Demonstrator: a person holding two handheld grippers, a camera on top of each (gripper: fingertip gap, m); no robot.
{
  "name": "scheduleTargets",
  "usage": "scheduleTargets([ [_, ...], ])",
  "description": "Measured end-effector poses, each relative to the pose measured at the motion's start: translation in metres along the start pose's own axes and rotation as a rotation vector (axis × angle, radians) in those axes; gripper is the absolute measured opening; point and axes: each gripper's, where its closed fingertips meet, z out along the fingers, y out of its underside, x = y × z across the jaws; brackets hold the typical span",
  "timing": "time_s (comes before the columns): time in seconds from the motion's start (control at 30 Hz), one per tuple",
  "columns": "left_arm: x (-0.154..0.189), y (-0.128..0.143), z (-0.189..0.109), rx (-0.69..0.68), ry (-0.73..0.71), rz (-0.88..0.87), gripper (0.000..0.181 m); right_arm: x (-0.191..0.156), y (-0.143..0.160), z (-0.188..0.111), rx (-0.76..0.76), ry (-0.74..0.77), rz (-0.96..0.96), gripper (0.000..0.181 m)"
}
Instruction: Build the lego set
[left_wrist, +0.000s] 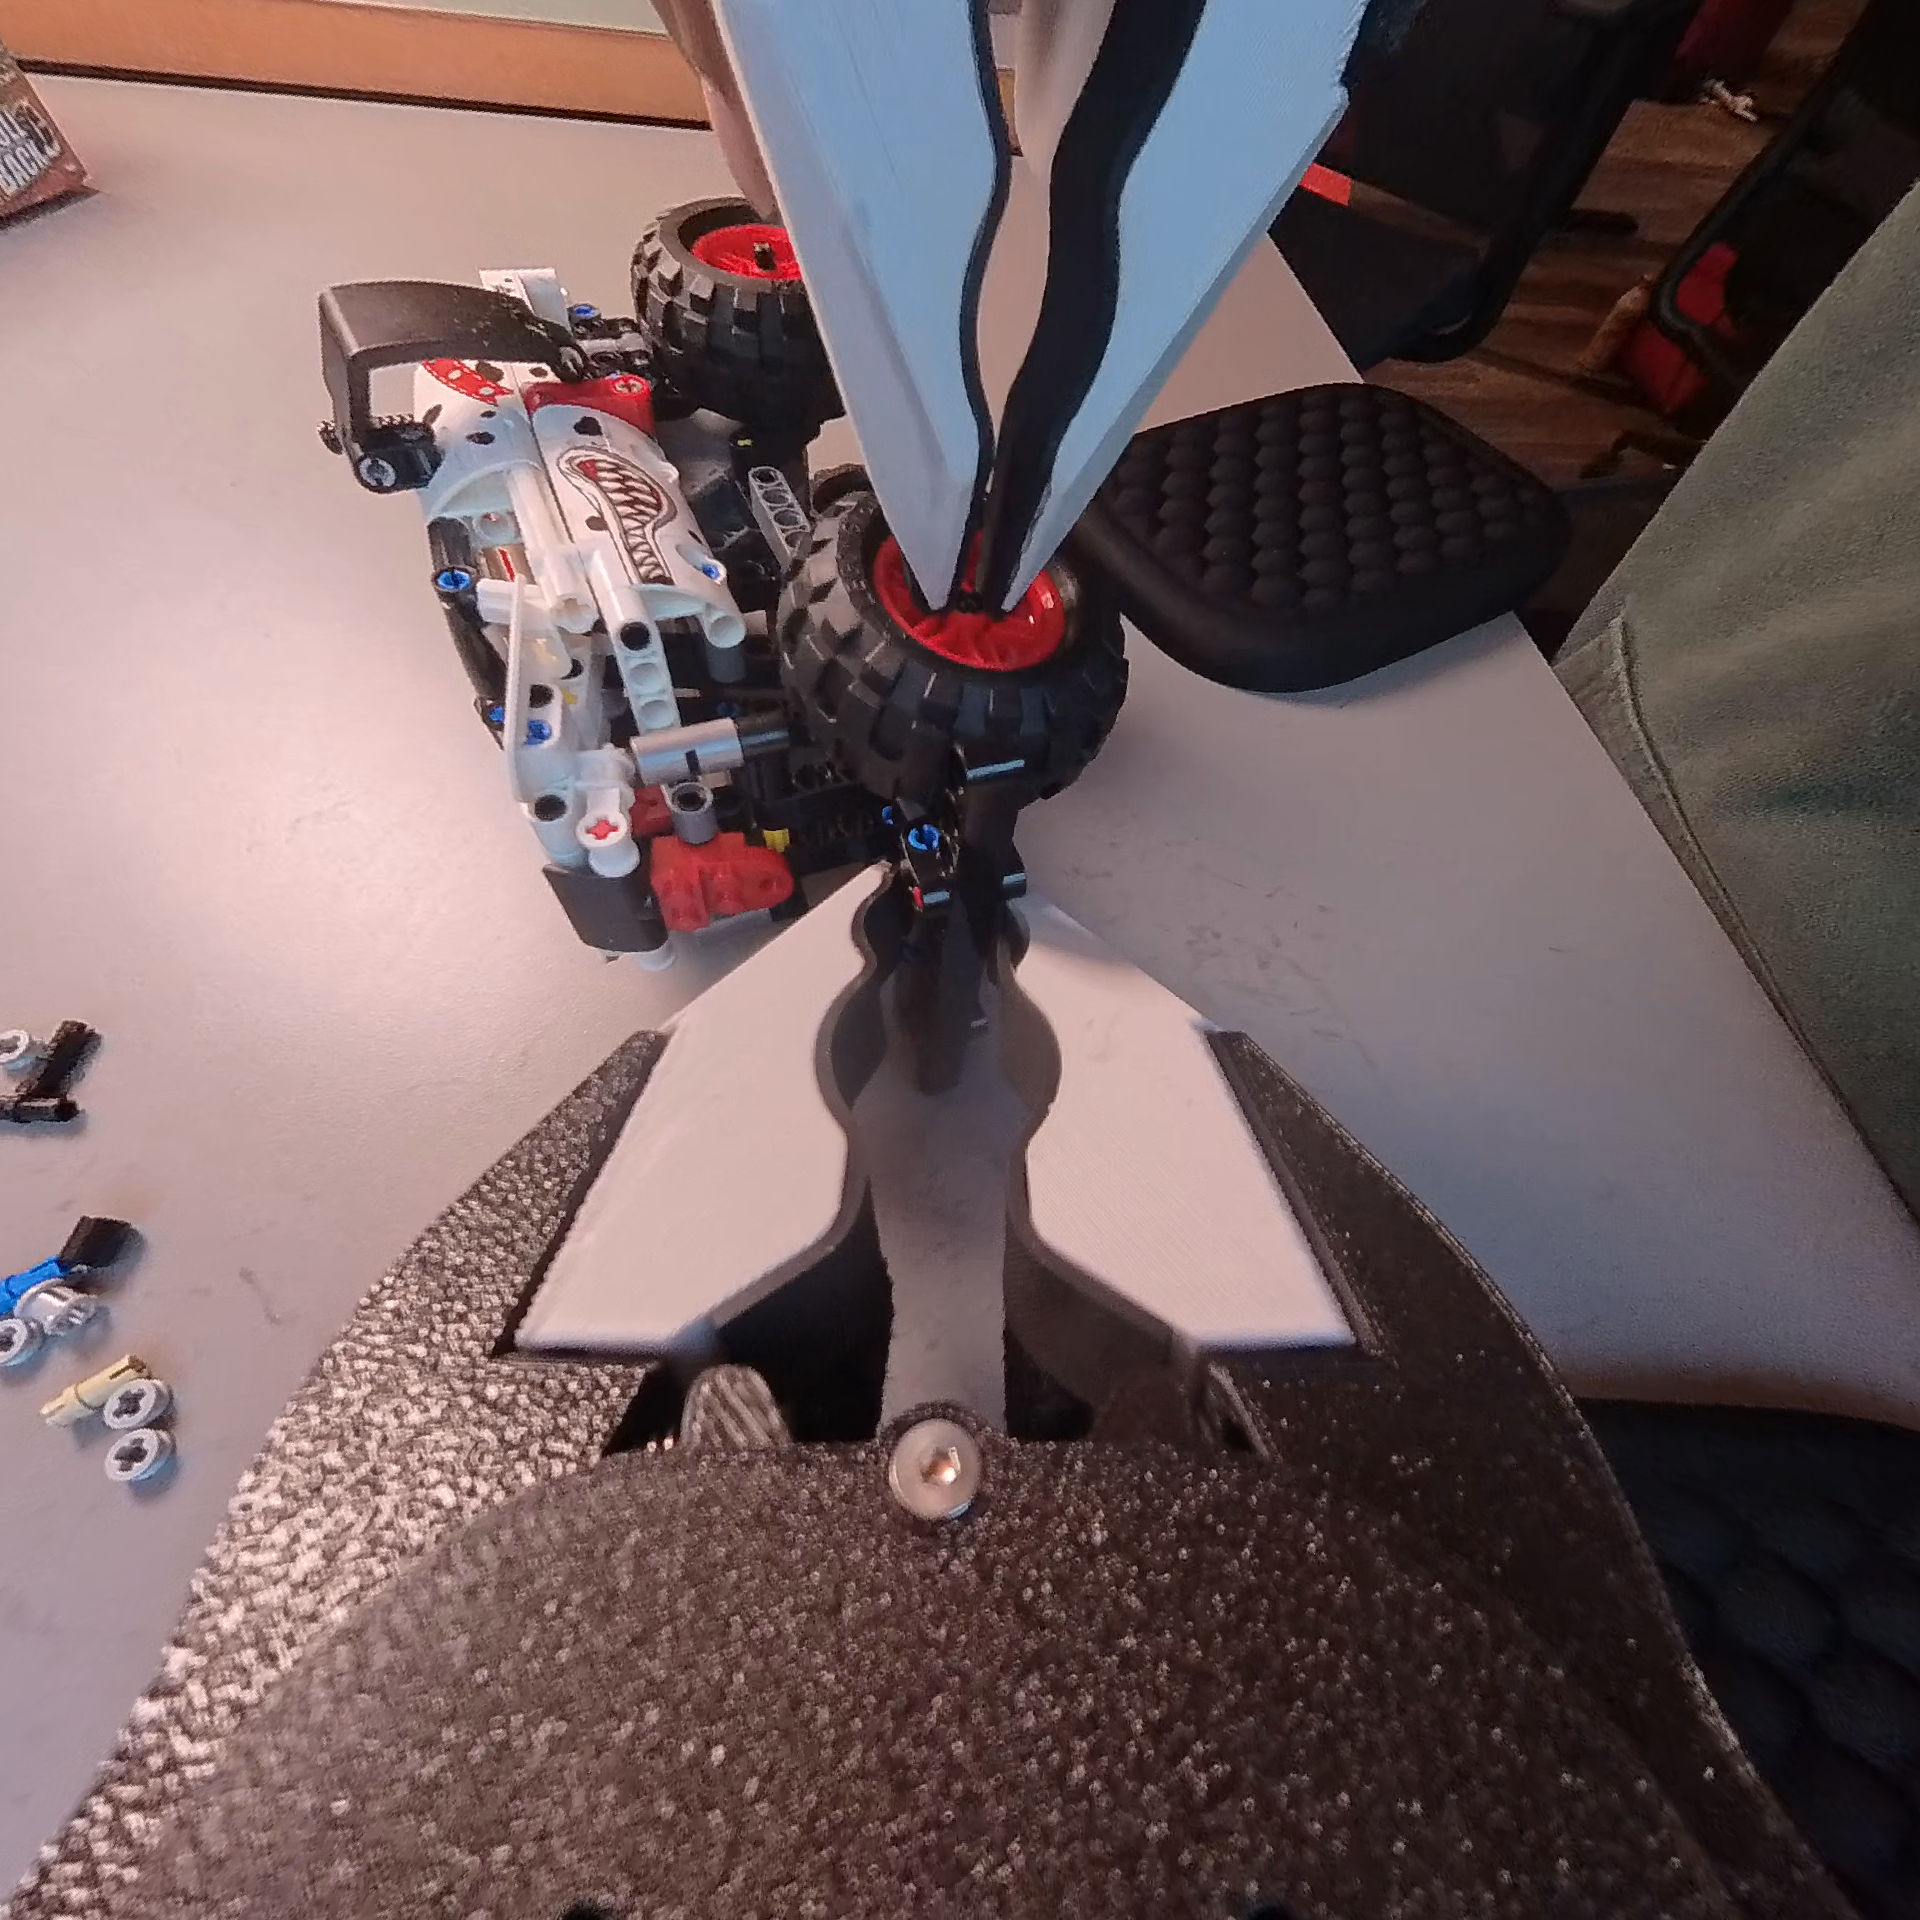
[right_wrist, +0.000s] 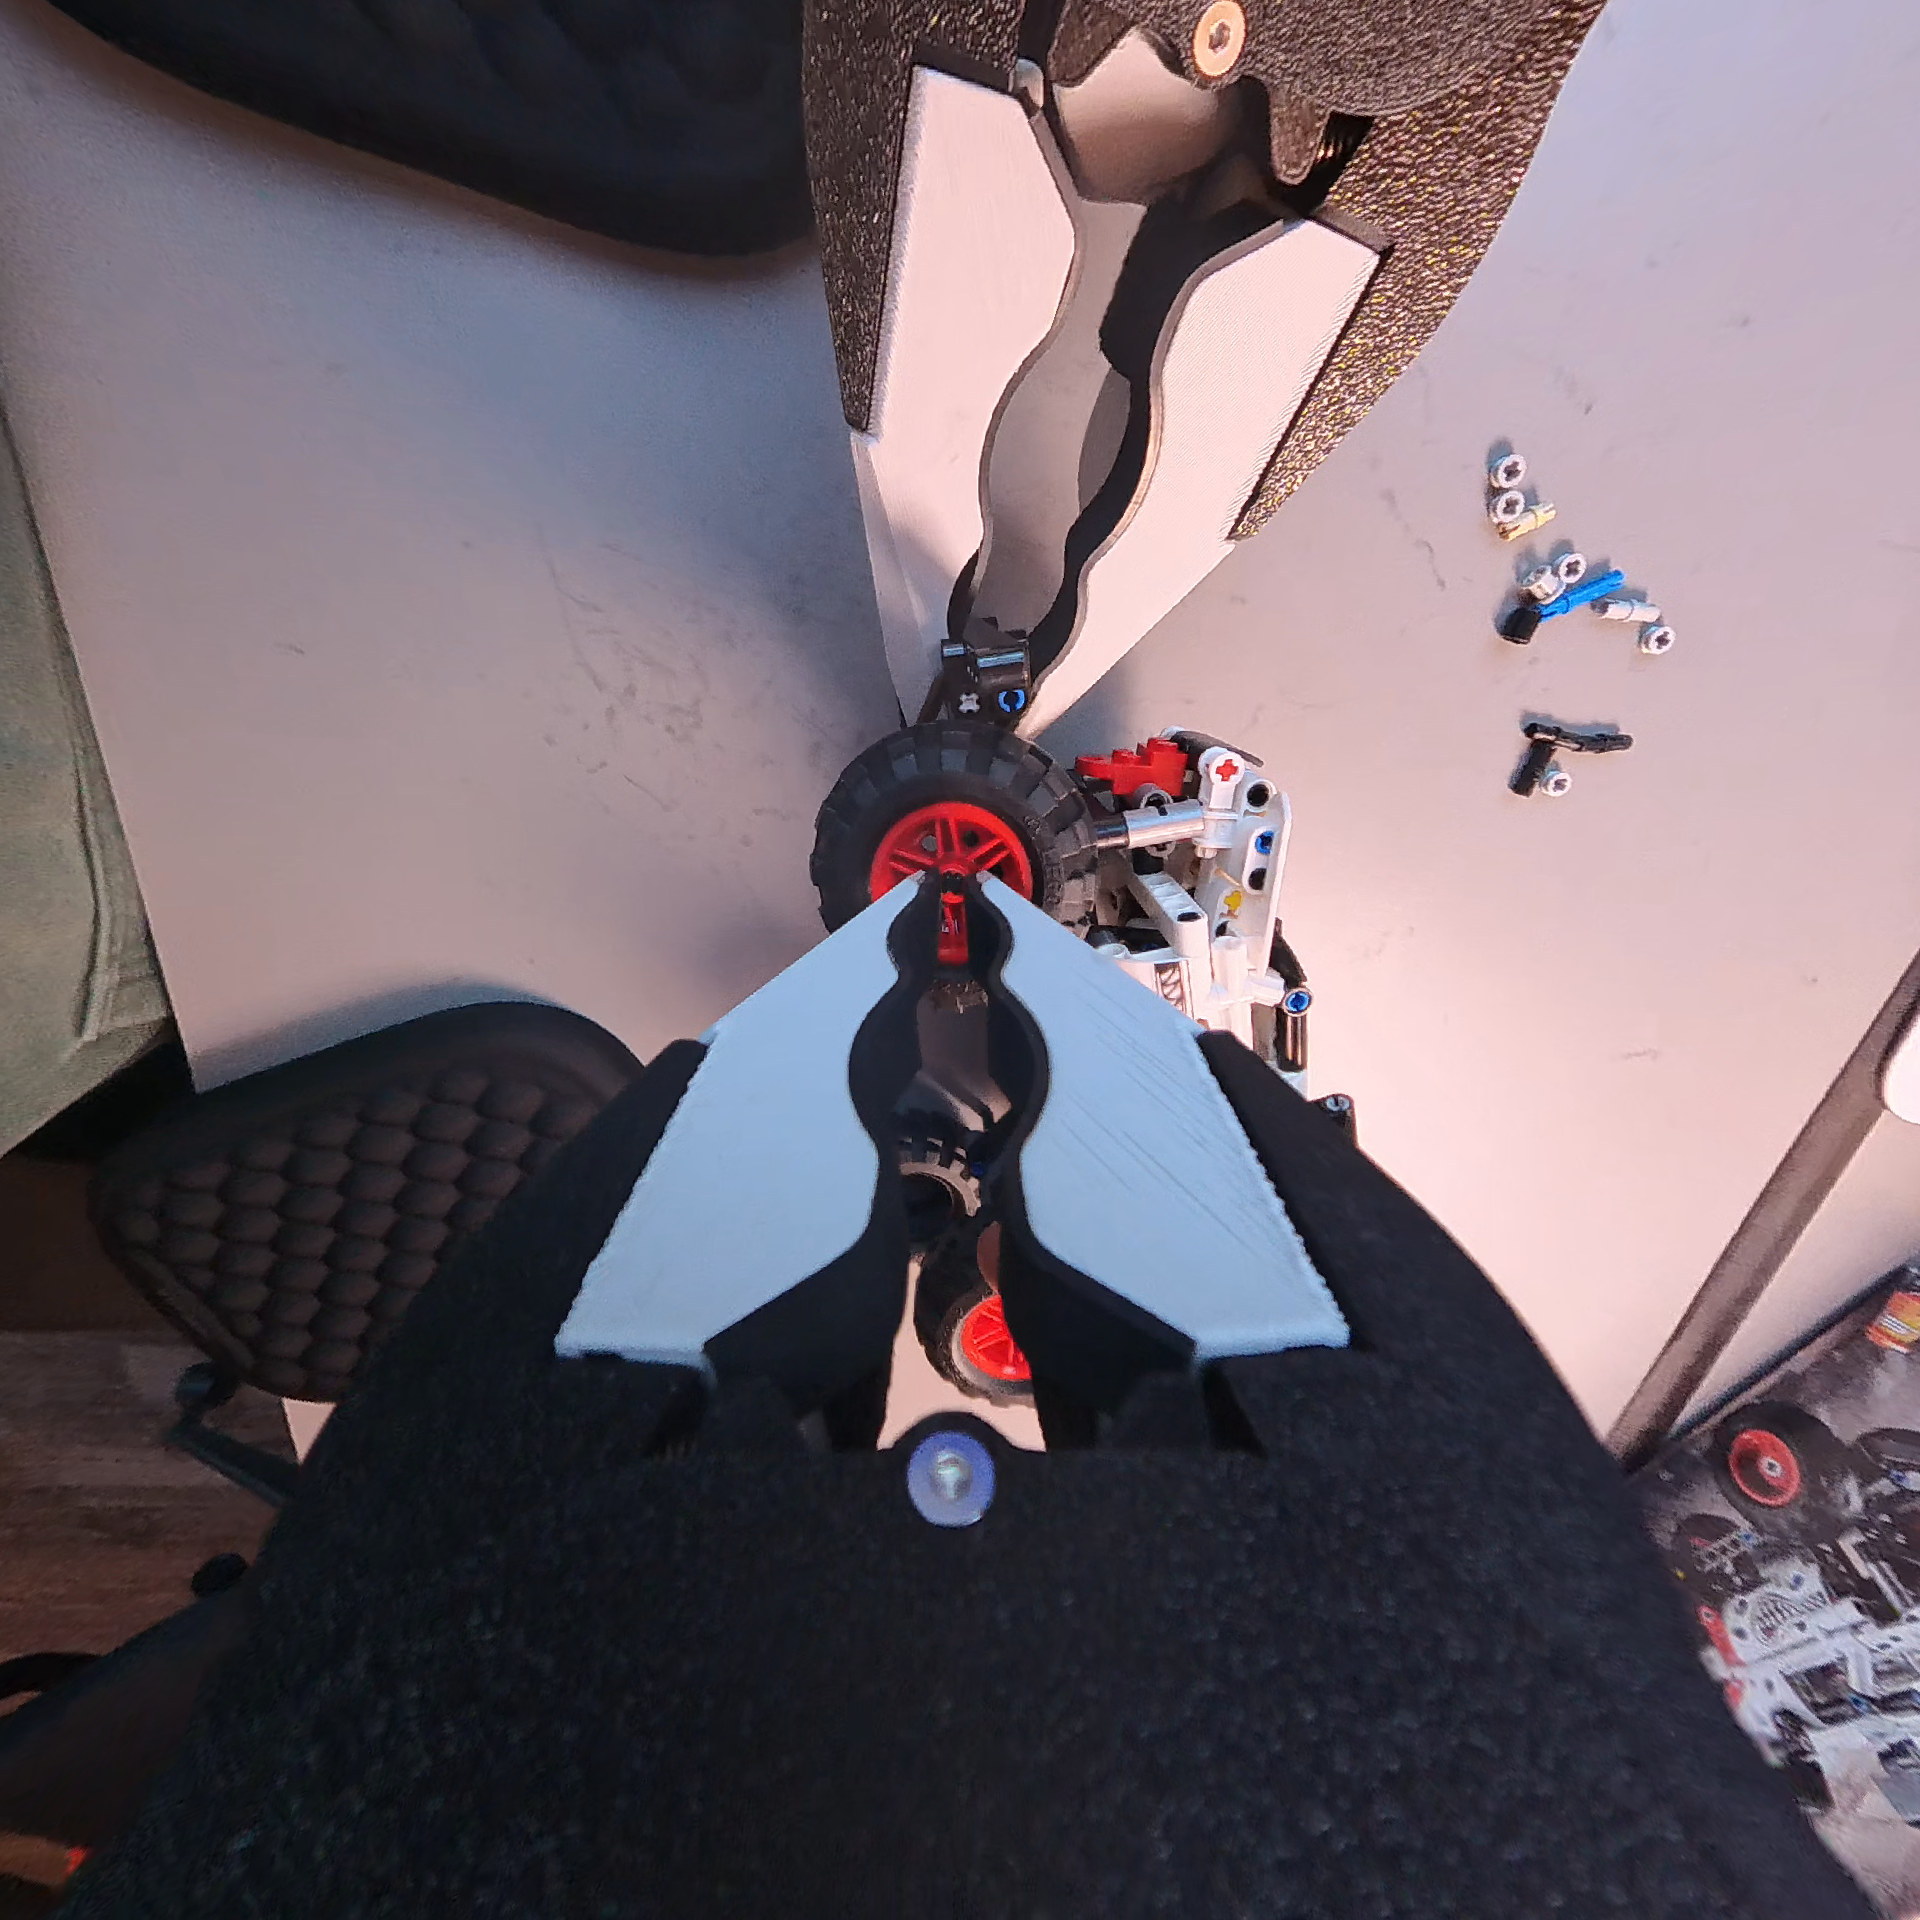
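Lego truck (left_wrist: 582, 582) lies on its side on the desk (left_wrist: 1299, 935), near the edge. Left claw (left_wrist: 940, 894) clamped on the black chassis beam (left_wrist: 935, 862) just beside the front wheel (left_wrist: 951, 655). Right claw (right_wrist: 951, 883) pinched on a small red pin (right_wrist: 949, 920) at that wheel's red hub (right_wrist: 951, 847). Loose pins and bushes (right_wrist: 1569, 603) lie well apart on the desk; chair seat (left_wrist: 1320, 530) beyond the edge.

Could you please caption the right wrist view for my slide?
Right gripper pinches a red pin at the toy truck's wheel.
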Motion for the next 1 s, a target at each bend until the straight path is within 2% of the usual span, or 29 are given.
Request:
scheduleTargets([
  [0.2, 0.000, 0.001, 0.000, -0.004, -0.002, 0.008, 0.012, 0.001, 0.001, -0.003, 0.076, 0.048, 0.010, 0.004],
  [0.37, 0.000, 0.000, 0.000, 0.008, 0.000, 0.007, 0.012, -0.002, 0.009, -0.021, 0.145, 0.066, 0.058, 0.029],
  [0.53, 0.000, 0.000, 0.000, 0.010, -0.005, 0.011, 0.013, -0.008, 0.011, -0.012, 0.152, 0.051, 0.116, 0.057],
  [0.6, 0.000, 0.002, 0.000, 0.004, -0.013, 0.018, 0.015, -0.003, 0.006, -0.012, 0.155, 0.070, 0.129, 0.057],
  [0.7, 0.000, 0.004, -0.003, -0.004, -0.022, 0.033, 0.030, -0.002, 0.004, -0.007, 0.112, 0.056, 0.150, 0.055],
  [0.73, -0.001, 0.006, -0.004, -0.009, -0.028, 0.036, 0.029, -0.002, 0.006, -0.003, 0.079, 0.057, 0.137, 0.054],
  [0.8, -0.001, 0.010, -0.006, -0.030, -0.028, 0.042, 0.014, 0.001, 0.006, -0.002, 0.041, 0.068, 0.101, 0.051],
  [1.0, -0.002, 0.010, -0.005, -0.031, -0.031, 0.030, 0.013, 0.001, 0.009, 0.004, -0.040, 0.005, 0.042, 0.047],
])
